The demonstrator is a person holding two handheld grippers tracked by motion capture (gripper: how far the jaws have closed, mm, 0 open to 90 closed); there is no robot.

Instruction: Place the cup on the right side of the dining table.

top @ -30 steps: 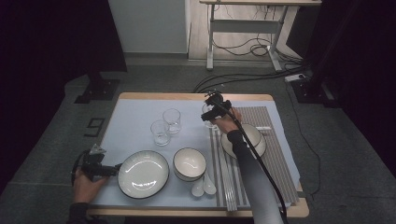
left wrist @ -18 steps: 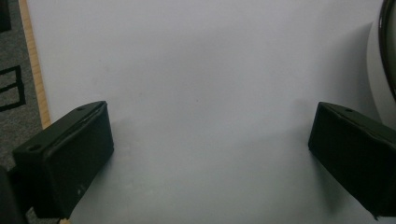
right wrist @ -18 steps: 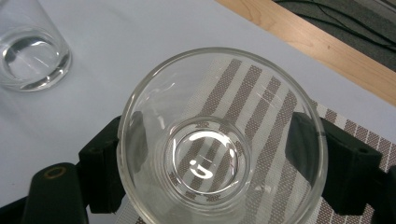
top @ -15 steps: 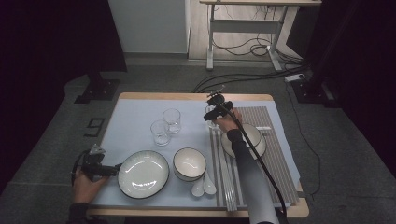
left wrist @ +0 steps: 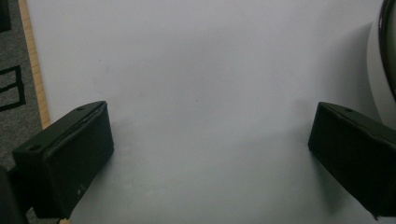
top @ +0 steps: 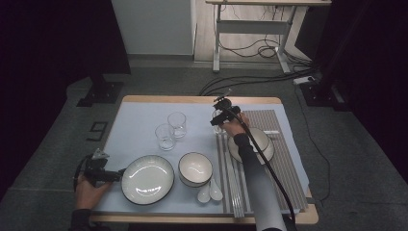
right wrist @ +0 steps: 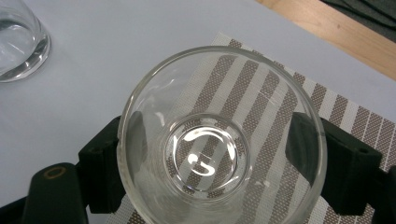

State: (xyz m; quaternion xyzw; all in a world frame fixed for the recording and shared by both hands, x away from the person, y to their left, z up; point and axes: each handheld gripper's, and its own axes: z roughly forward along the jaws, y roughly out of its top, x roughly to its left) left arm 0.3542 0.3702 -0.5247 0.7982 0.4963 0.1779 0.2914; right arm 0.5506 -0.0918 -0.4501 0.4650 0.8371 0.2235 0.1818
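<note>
A clear drinking glass point(right wrist: 219, 140) stands upright between the two black jaws of my right gripper point(right wrist: 208, 149), which press on its sides. In the high view that glass point(top: 216, 121) hangs at the left edge of the striped mat point(top: 284, 144), near the table's far side, in my right gripper point(top: 219, 118). My left gripper point(top: 118, 173) lies low at the front left, just beside a white plate point(top: 146, 179). In the left gripper view its jaws stand wide apart with my left gripper point(left wrist: 210, 121) over bare mat and the plate's rim point(left wrist: 387, 46) at the right.
Two more glasses point(top: 177, 124) point(top: 165, 136) stand on the pale blue mat point(top: 139, 120). A white bowl point(top: 195, 168) and two spoons point(top: 209, 192) lie near the front. Another white dish point(top: 262, 142) sits on the striped mat. A second glass point(right wrist: 18, 42) shows at top left.
My right gripper has sunk a little with the glass, closer to the mat. The left hand has kept still.
</note>
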